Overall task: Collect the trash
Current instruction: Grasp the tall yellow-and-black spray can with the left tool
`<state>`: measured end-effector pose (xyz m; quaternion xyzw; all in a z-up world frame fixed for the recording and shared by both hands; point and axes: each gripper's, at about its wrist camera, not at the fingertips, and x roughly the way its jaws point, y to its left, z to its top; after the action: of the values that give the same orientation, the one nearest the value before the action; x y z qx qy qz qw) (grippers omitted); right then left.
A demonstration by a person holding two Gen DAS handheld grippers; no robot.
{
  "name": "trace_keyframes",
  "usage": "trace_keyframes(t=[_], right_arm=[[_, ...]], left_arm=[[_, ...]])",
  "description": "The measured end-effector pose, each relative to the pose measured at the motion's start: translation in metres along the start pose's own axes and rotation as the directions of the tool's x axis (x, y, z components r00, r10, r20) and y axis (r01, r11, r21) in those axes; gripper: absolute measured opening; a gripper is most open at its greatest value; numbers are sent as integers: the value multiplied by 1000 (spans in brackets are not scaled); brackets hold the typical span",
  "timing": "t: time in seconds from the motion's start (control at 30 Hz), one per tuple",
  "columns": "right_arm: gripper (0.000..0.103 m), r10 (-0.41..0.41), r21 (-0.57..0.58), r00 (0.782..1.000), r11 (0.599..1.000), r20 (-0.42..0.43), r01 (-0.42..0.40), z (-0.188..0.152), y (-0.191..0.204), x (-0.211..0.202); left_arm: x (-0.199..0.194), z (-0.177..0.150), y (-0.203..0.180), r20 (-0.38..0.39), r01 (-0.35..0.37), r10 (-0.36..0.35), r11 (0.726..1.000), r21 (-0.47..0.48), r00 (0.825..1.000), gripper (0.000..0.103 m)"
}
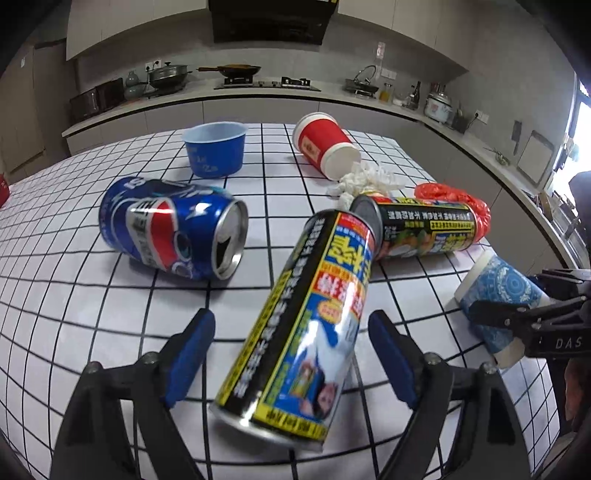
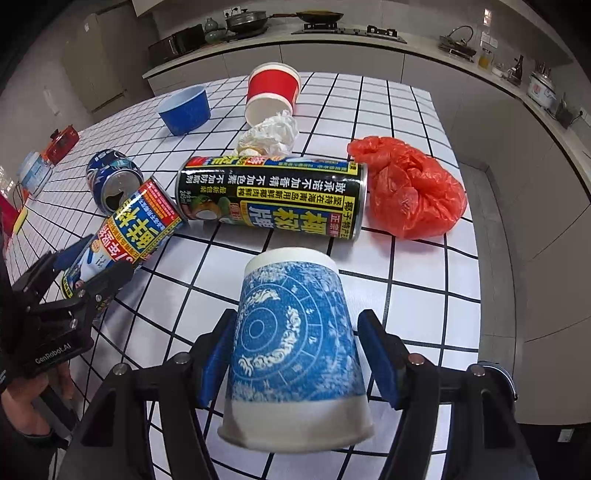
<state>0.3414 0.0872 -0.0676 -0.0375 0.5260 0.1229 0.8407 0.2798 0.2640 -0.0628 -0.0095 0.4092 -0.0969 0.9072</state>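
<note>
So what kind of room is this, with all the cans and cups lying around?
Most likely a home kitchen. There's a stove with a frying pan on it, a range hood above, and a rice cooker on the counter behind the checked table.

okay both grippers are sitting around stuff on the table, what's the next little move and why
Probably close both grippers. The left gripper stands open astride the lying yellow-and-blue drink can, and the right gripper stands open astride the lying blue-patterned paper cup. Neither is gripped yet.

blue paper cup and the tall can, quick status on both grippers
Left gripper open, jaws astride the tall can. Right gripper open around the blue paper cup, no squeeze seen. Second can lies just beyond.
</note>
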Motion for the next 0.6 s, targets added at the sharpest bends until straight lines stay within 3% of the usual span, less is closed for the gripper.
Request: trace_keyframes(t=[0.07, 0.13, 0.17, 0.6], right_arm=[[63, 2, -1, 1000, 1000, -14, -2, 0, -2, 5], [60, 12, -7, 1000, 1000, -2, -12, -2, -2, 3], [58, 17, -12, 1000, 1000, 3, -17, -3, -1, 1], [57, 50, -45, 996, 998, 80, -47, -13, 0, -31]], left_arm=[[8, 2, -4, -23, -8, 8, 1000, 29, 1000, 84], [16, -2, -7, -56, 4, -1, 999, 47, 998, 58], [18, -3, -10, -59, -1, 5, 998, 61, 998, 55], [-19, -9, -33, 32, 0, -1, 999, 50, 999, 53]])
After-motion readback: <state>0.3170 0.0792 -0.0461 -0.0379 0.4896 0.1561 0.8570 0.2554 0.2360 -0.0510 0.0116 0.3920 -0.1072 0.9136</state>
